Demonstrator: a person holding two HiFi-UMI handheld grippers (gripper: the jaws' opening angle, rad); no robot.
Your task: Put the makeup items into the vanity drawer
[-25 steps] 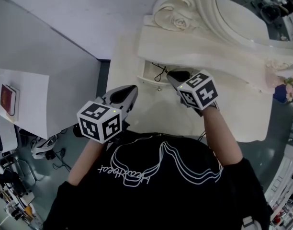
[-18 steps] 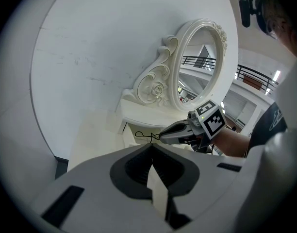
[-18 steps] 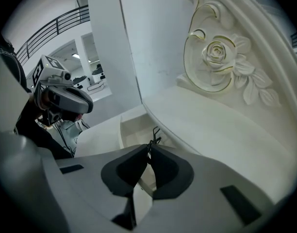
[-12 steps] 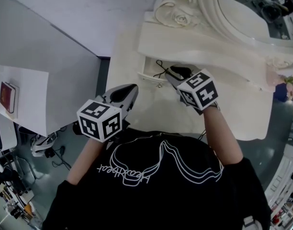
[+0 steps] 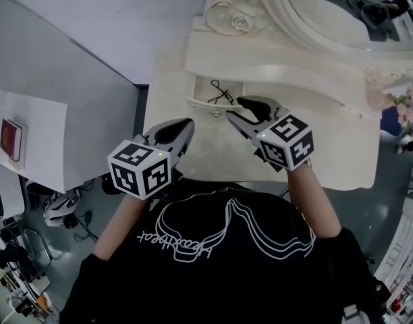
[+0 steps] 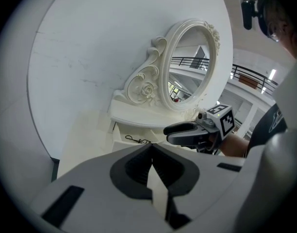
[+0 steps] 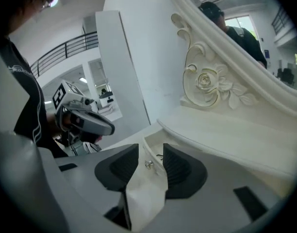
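In the head view, the vanity drawer [image 5: 198,102] stands pulled out at 10 o'clock of the right gripper [image 5: 233,107], with a black makeup tool [image 5: 220,94] lying inside it. Only the right gripper view shows the drawer knob [image 7: 148,164] through the gap of its jaws, which have just been opening and hold nothing. The left gripper [image 5: 187,123], at 7 o'clock of the drawer, has its jaws pressed together and empty. Its view alone gives us the oval mirror [image 6: 189,64].

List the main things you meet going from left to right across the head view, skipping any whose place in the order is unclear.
red book → left hand-held gripper → right hand-held gripper → pink flowers
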